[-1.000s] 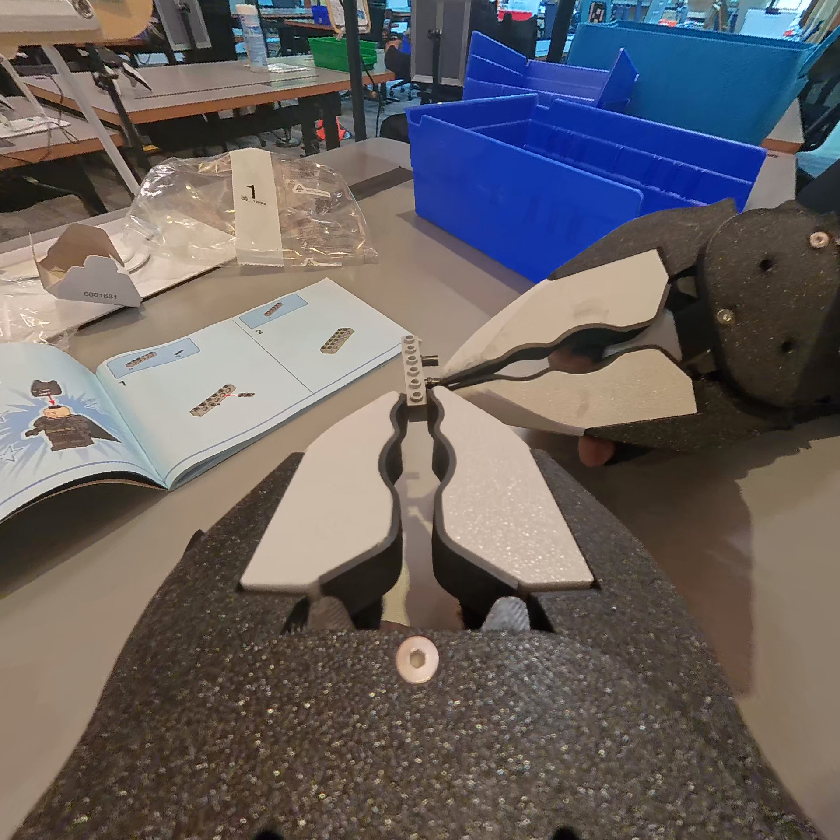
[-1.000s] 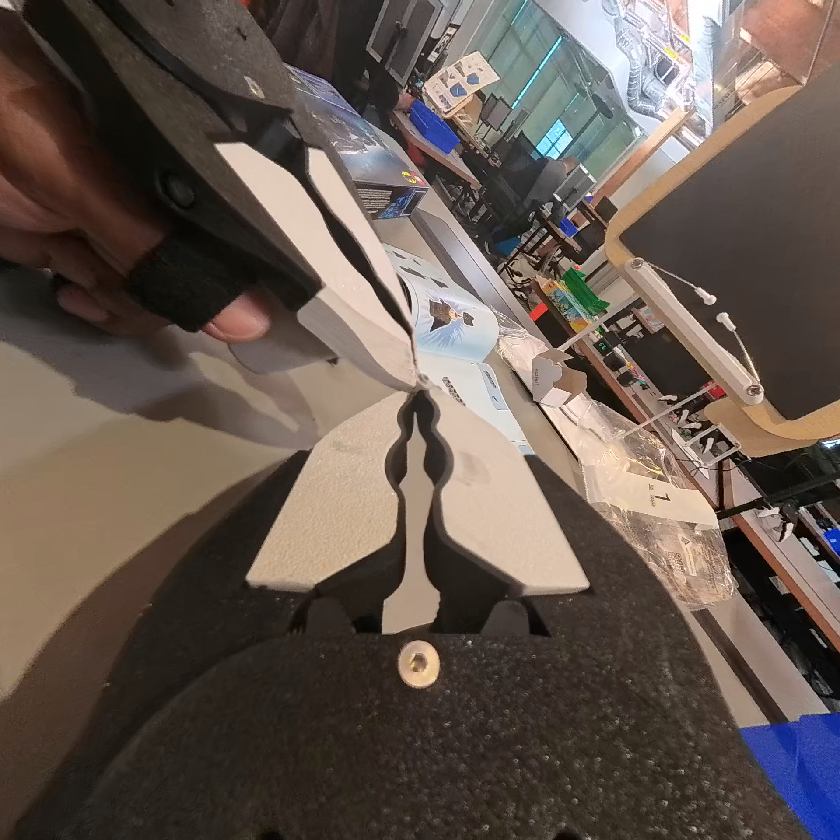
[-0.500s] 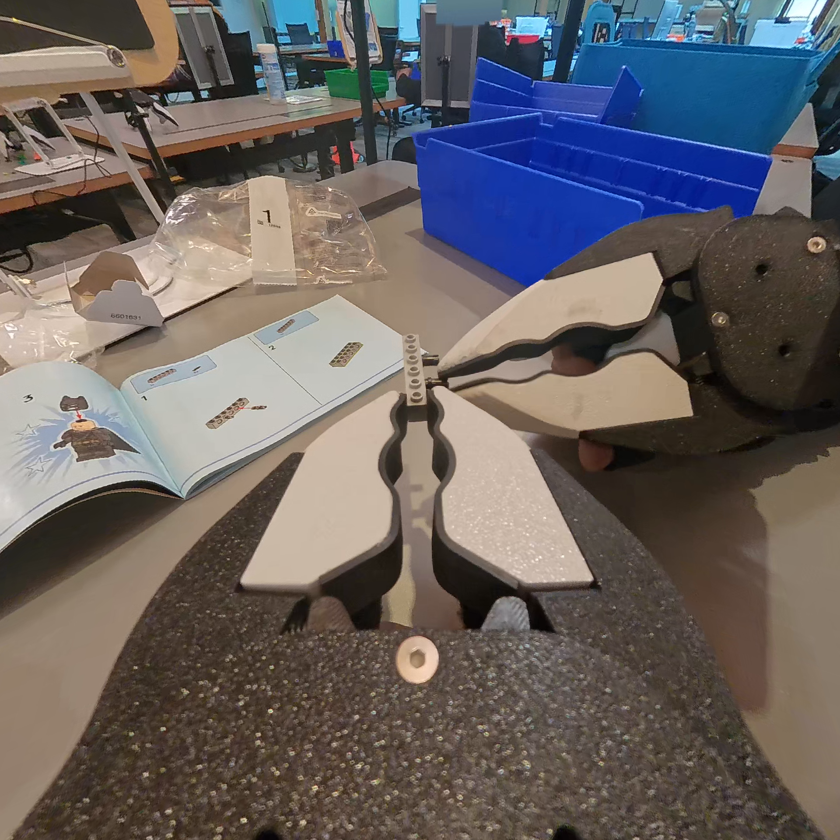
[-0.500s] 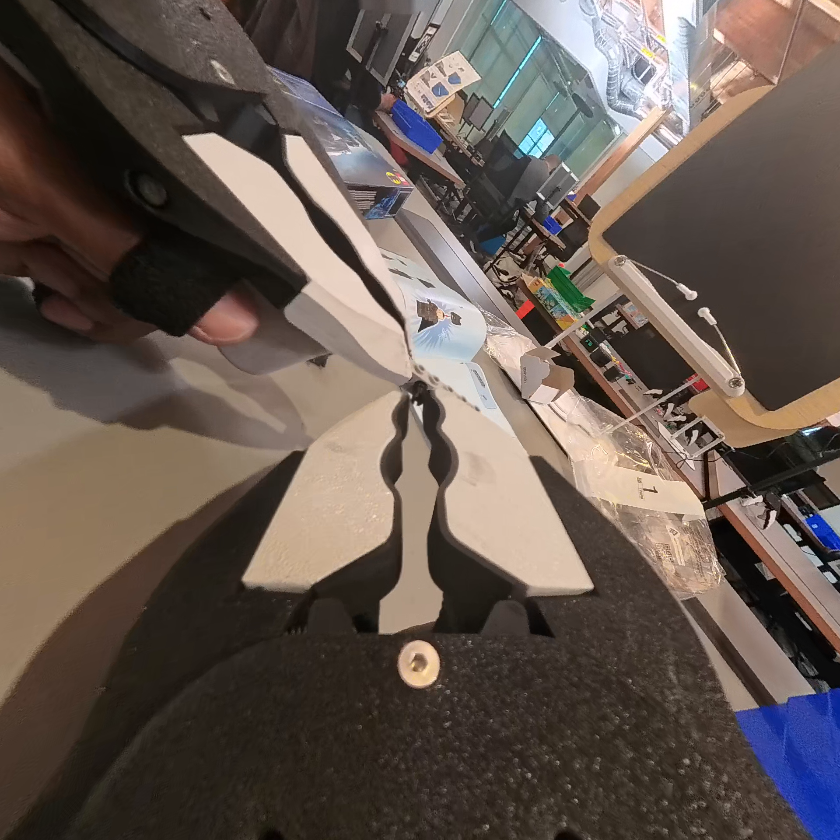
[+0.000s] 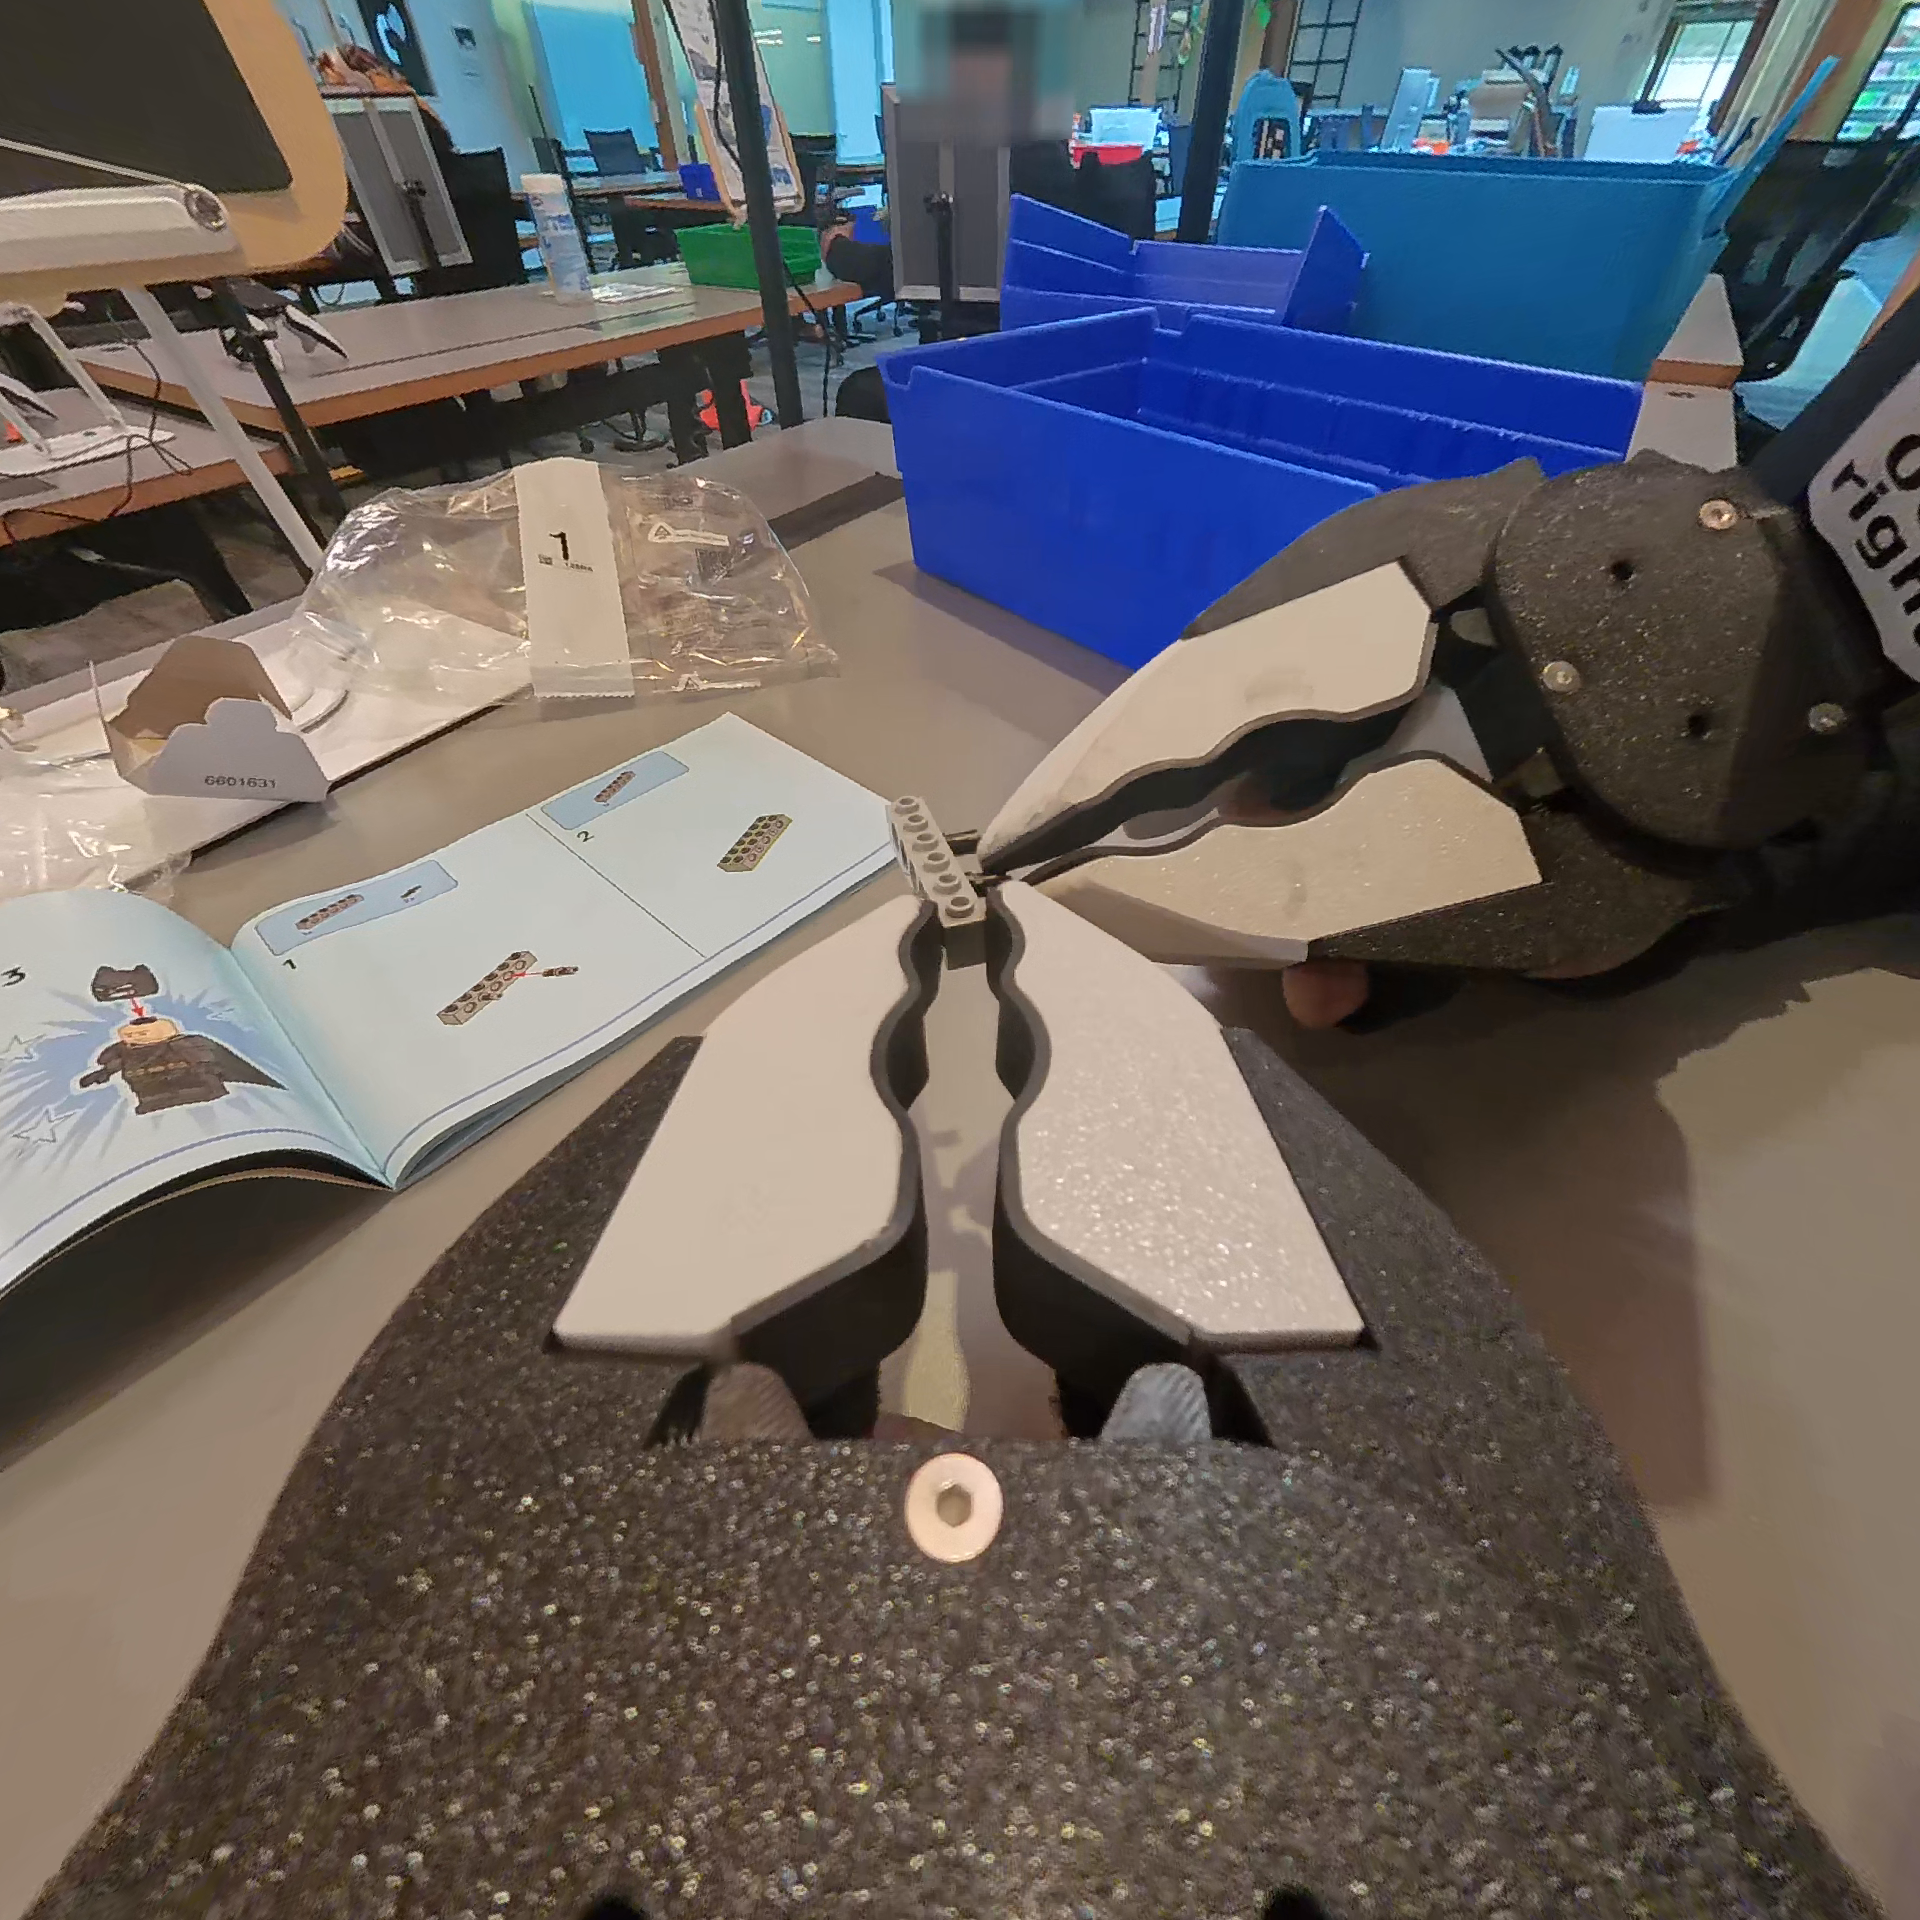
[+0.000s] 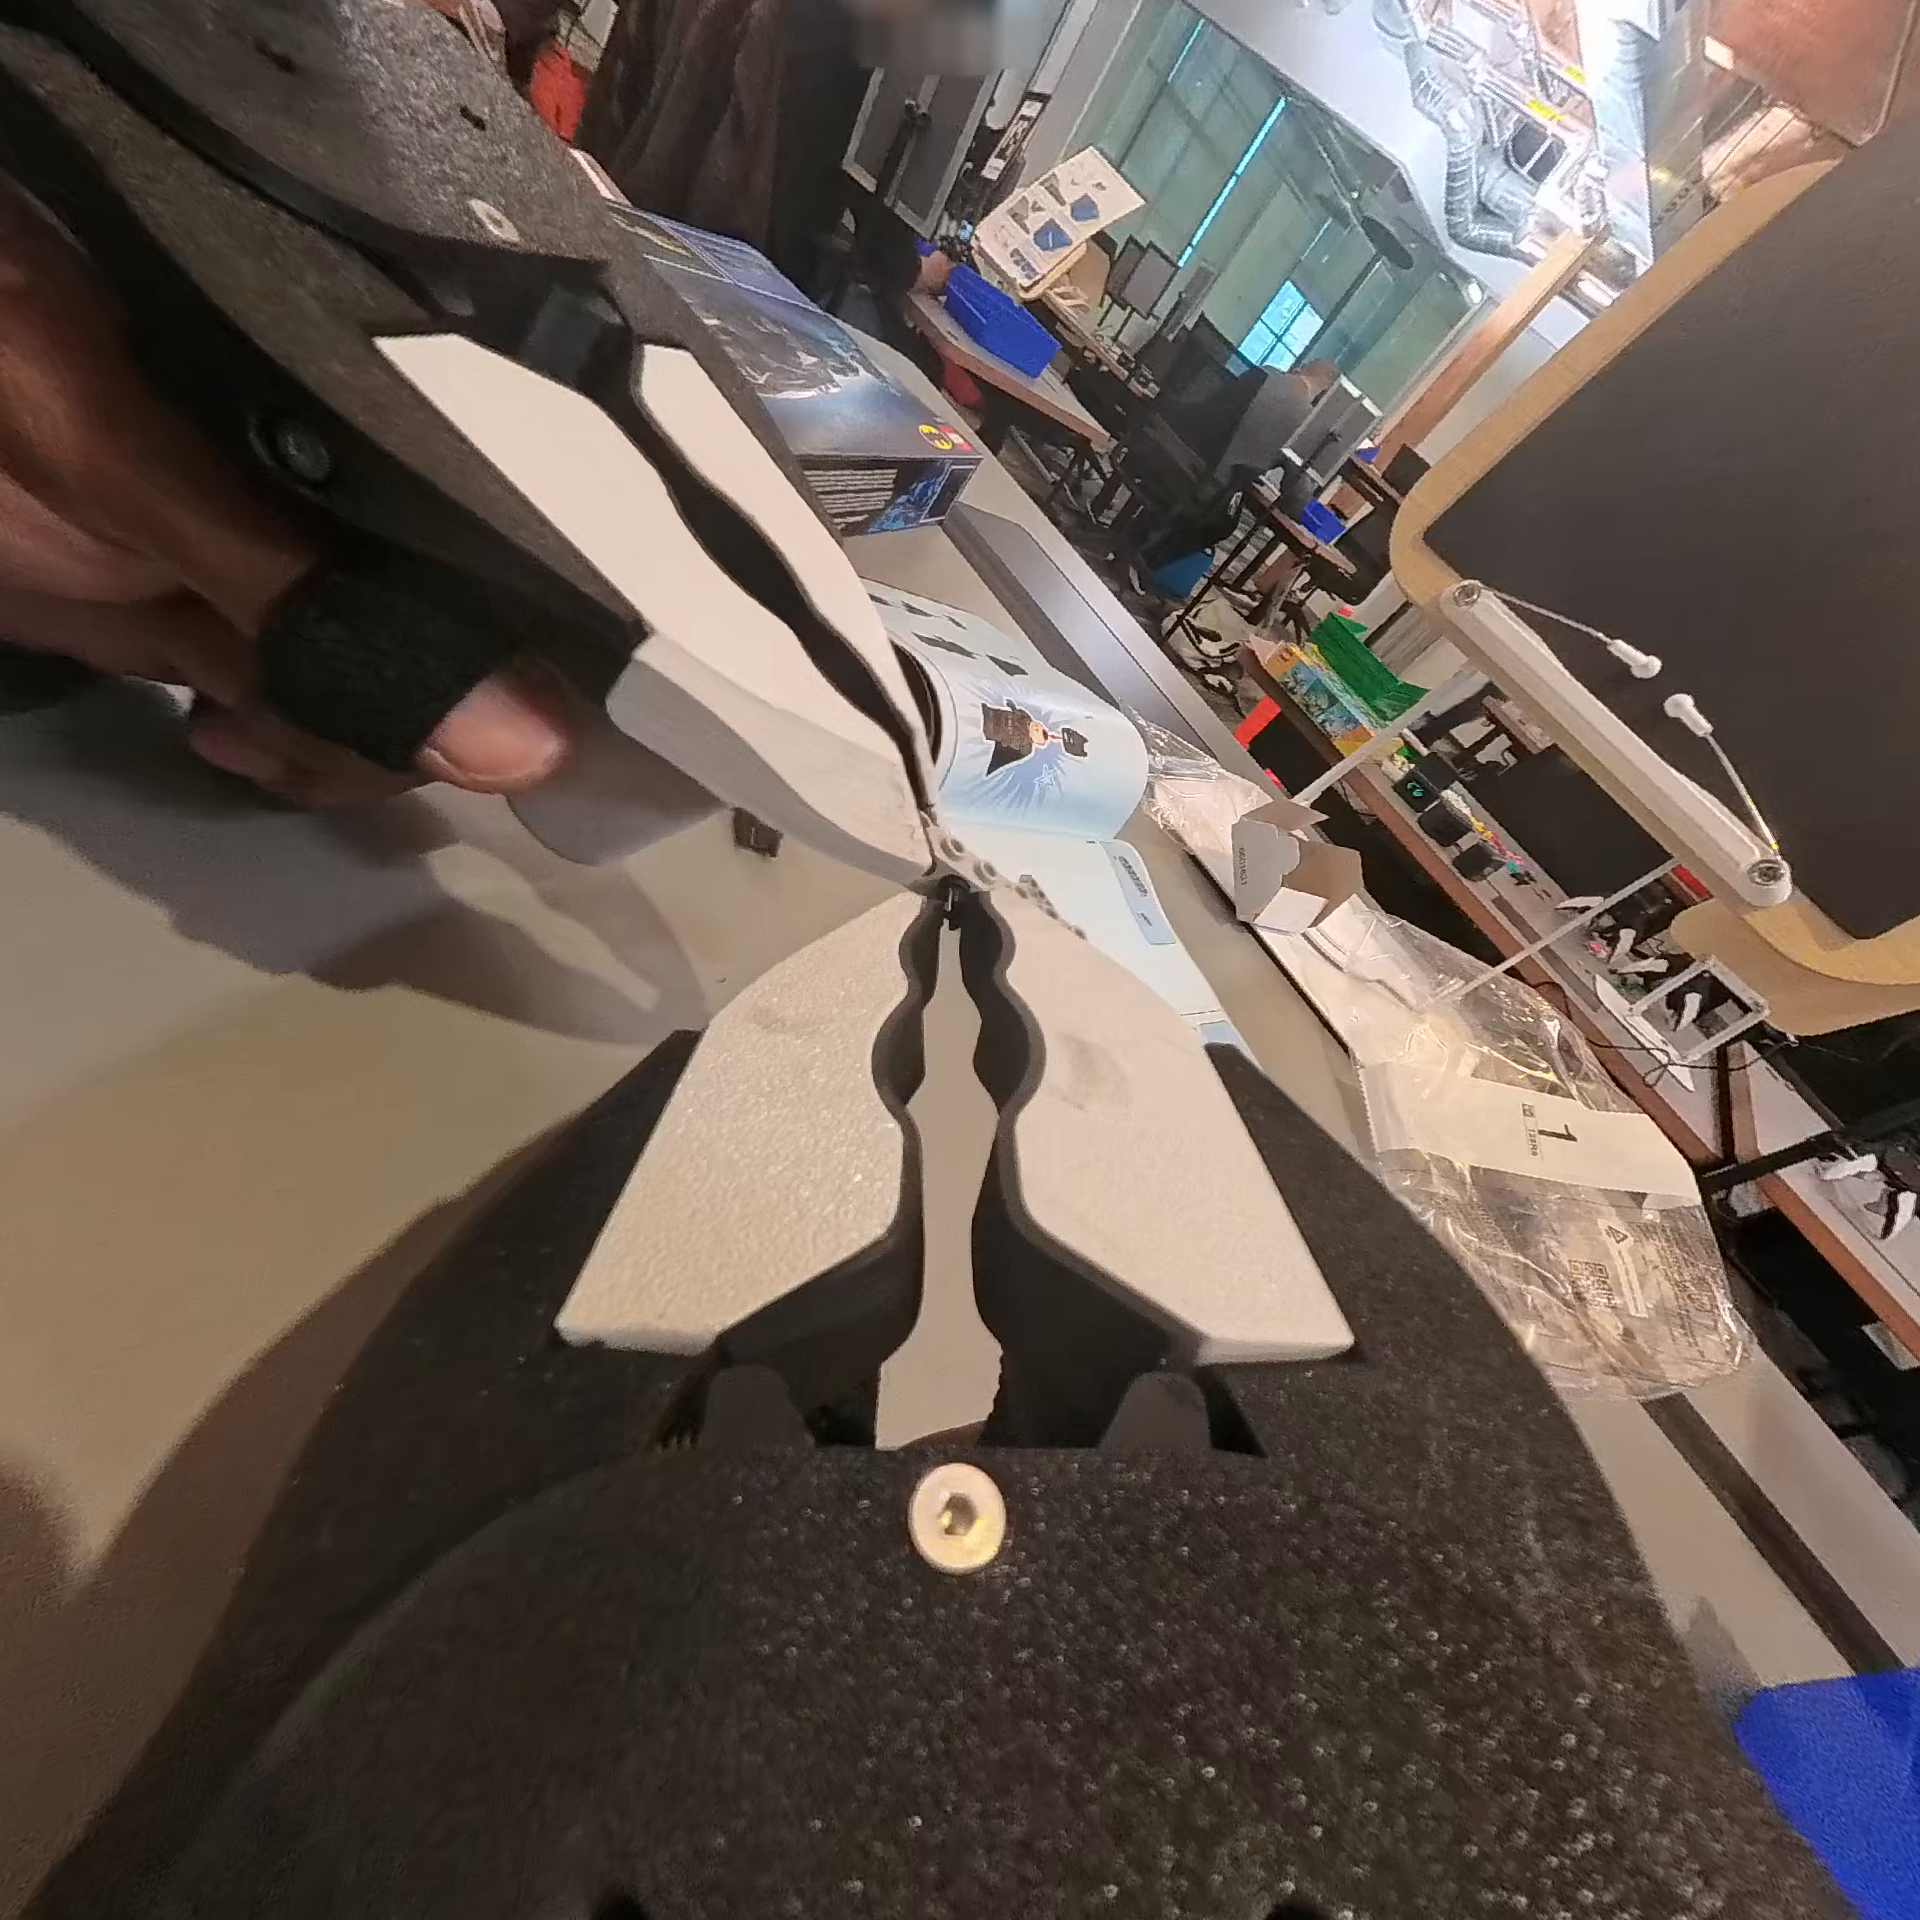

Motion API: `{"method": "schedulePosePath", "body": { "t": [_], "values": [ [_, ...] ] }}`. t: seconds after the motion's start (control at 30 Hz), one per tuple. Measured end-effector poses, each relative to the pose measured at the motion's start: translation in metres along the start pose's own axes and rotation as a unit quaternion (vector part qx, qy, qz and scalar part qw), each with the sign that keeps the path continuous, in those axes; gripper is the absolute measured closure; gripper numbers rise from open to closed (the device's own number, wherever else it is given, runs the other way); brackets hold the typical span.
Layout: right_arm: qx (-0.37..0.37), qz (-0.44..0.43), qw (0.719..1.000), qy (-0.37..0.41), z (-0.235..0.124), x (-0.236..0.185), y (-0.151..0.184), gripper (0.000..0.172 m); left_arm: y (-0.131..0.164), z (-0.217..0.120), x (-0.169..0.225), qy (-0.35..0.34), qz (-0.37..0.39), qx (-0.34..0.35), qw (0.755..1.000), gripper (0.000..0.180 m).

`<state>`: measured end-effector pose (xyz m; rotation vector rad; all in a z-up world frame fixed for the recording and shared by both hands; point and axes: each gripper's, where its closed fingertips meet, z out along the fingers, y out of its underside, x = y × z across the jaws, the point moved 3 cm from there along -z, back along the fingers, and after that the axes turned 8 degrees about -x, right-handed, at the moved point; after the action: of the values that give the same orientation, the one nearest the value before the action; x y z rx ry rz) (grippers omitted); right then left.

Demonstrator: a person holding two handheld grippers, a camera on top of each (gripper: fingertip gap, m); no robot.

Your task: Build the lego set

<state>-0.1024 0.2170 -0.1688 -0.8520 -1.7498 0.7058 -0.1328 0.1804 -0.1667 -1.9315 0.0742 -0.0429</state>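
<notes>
My left gripper [image 5: 961, 914] is shut on one end of a grey beam brick [image 5: 928, 847] with a row of side holes and holds it above the table. The right gripper [image 5: 992, 864] comes in from the right, with its tips at the brick's side. In the right wrist view my right gripper [image 6: 951, 914] is closed on a small black pin [image 6: 948, 899] that sits against the brick [image 6: 982, 868]. The left gripper [image 6: 925, 831] reaches down from the upper left there, held by a hand.
An open light-blue instruction booklet [image 5: 468, 956] lies left of the grippers. A clear plastic bag [image 5: 582, 592] and a white cardboard piece [image 5: 218, 738] lie behind it. Blue bins [image 5: 1143, 499] stand at the back right. A dark printed box [image 6: 831, 416] and a small black part [image 6: 756, 834] are on the table. Left and right tips are no more than a few centimetres apart.
My right gripper's tips parted slightly at the brick's side and closed again on the black pin. The left gripper kept its hold on the brick and barely moved.
</notes>
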Motion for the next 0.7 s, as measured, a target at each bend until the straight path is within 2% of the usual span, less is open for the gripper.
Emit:
{"method": "schedulePosePath", "body": {
  "t": [0.5, 0.7],
  "values": [
    [0.023, 0.011, 1.0, -0.005, -0.0046, 0.0014, -0.0044, 0.167, -0.0001, -0.002, 0.005, 0.05, -0.011, 0.004, 0.999, 0.172],
    [0.009, 0.009, 1.0, -0.011, -0.0006, 0.0016, -0.0001, 0.167, 0.001, 0.0008, 0.0021, 0.021, -0.004, -0.011, 1.0, 0.172]
  ]
}}
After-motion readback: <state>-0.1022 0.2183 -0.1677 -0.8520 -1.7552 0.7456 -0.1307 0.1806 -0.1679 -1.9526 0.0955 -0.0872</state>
